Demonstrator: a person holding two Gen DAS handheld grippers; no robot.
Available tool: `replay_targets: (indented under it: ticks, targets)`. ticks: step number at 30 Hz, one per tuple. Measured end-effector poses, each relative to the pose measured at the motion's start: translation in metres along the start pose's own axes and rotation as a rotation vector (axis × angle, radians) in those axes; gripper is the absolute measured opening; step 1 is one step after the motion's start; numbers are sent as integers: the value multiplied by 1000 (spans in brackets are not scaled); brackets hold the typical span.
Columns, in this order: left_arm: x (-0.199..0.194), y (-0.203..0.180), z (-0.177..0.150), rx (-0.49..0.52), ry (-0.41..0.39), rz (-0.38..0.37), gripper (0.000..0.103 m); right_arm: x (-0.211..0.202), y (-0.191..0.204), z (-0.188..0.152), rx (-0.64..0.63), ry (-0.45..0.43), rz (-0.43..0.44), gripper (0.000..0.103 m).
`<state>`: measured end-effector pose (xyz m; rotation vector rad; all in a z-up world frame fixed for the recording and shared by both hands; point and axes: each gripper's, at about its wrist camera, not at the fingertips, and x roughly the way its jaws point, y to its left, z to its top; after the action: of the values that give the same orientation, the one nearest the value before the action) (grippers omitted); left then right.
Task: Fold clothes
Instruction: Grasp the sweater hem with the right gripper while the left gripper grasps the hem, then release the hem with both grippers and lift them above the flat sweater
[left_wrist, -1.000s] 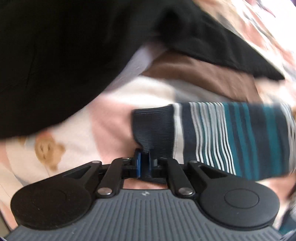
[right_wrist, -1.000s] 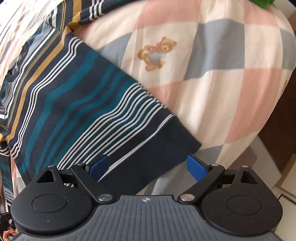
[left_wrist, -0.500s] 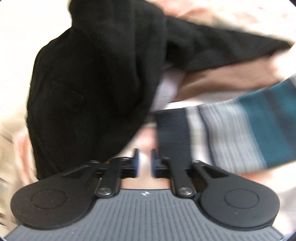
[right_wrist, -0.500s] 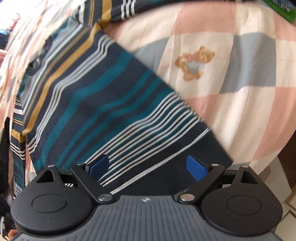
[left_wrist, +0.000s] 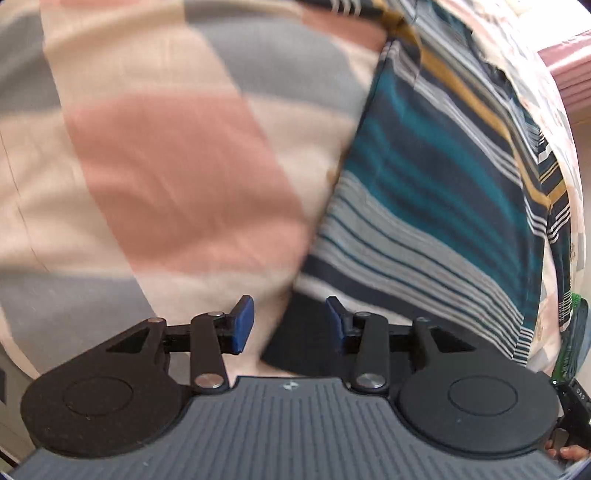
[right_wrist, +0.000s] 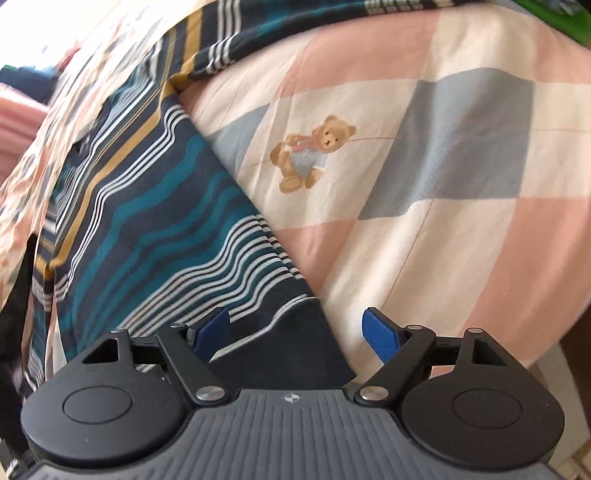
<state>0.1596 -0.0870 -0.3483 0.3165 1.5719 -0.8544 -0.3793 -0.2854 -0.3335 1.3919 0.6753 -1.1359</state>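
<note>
Bedsheet: a checked sheet (right_wrist: 461, 155) in pink, cream and grey-blue squares fills the right wrist view from 12 to 4 o'clock, and in the left wrist view the same sheet (left_wrist: 155, 147) covers everything from 8 to 12 o'clock, blurred there.
Striped garment: a navy garment (right_wrist: 147, 221) with teal, white and mustard stripes lies flat on the sheet, running from 11 o'clock down to 6 o'clock in the right wrist view; in the left wrist view it (left_wrist: 443, 192) runs from 1 o'clock down to 6 o'clock.
Navy hem: the garment's plain dark edge band (right_wrist: 295, 343) reaches in between the right fingers; in the left wrist view a dark corner (left_wrist: 295, 343) lies between the left fingers.
Right gripper: the gripper (right_wrist: 295, 332) has its blue-padded fingers (right_wrist: 376, 332) spread wide, clamping nothing, with the hem lying loose in the gap.
Left gripper: the gripper (left_wrist: 286, 326) is parted to a moderate gap, the pads (left_wrist: 242, 325) clear of the cloth corner between them.
Teddy bear print: a small brown bear (right_wrist: 314, 155) printed on a cream square, at the centre of the right wrist view, just beside the garment's edge at 3 o'clock of it.
</note>
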Motion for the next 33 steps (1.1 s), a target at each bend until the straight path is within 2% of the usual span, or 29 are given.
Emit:
replay_targets:
  ticks: [3, 5, 6, 7, 8, 9, 12, 15, 17, 18, 20, 21, 23, 24, 25, 26, 27, 29, 30, 31, 33]
  targets:
    - [19, 4, -12, -8, 25, -12, 44, 12, -9, -2, -24, 6, 12, 81]
    - [29, -2, -19, 14, 13, 9, 44, 22, -15, -4, -31, 28, 24, 82]
    - [31, -5, -22, 20, 2, 22, 41, 27, -18, -4, -34, 39, 30, 79]
    - [31, -7, -23, 17, -5, 22, 34, 30, -19, -7, -47, 65, 55, 73]
    - [29, -8, -24, 11, -5, 10, 4, 35, -17, -8, -60, 106, 77, 38]
    - [25, -10, -26, 10, -11, 9, 4, 35, -15, -9, -74, 130, 89, 5]
    - [-3, -19, -36, 62, -56, 41, 3, 15, -12, -8, -109, 149, 131, 4]
    - [-34, -12, -46, 27, -89, 10, 4, -16, -20, -4, -105, 139, 175, 4]
    - [-40, -9, -52, 22, -102, 14, 4, -25, -28, -6, -95, 144, 185, 3]
    - [-37, -9, -54, 29, -100, 36, 4, -22, -29, -9, -97, 152, 169, 3]
    - [-26, -9, -55, 54, -89, 105, 6, 0, -24, -17, -160, 180, 84, 4]
    - [-19, -11, -55, 71, -77, 162, 6, 14, -17, -18, -205, 199, 40, 4]
    - [-1, -18, -57, 107, -42, 289, 5, 24, -11, -18, -209, 202, -17, 6]
    - [2, -22, -59, 122, -43, 319, 7, 29, -8, -18, -211, 203, -45, 7]
    - [0, -26, -60, 124, -49, 337, 8, 25, -5, -17, -201, 204, -52, 11]
    - [-5, -29, -61, 114, -46, 342, 8, 16, -3, -18, -228, 193, -76, 23]
    - [-12, -33, -62, 108, -41, 342, 9, 8, 0, -19, -256, 182, -101, 40]
    - [-30, -47, -70, 130, -42, 362, 15, -10, 2, -27, -344, 154, -222, 59]
    - [-40, -55, -75, 150, -46, 370, 22, -20, 2, -30, -367, 146, -251, 59]
    - [-51, -66, -81, 172, -49, 369, 26, -32, 0, -33, -367, 134, -243, 59]
    - [-70, -91, -92, 214, -67, 338, 35, -56, 1, -38, -317, 114, -183, 65]
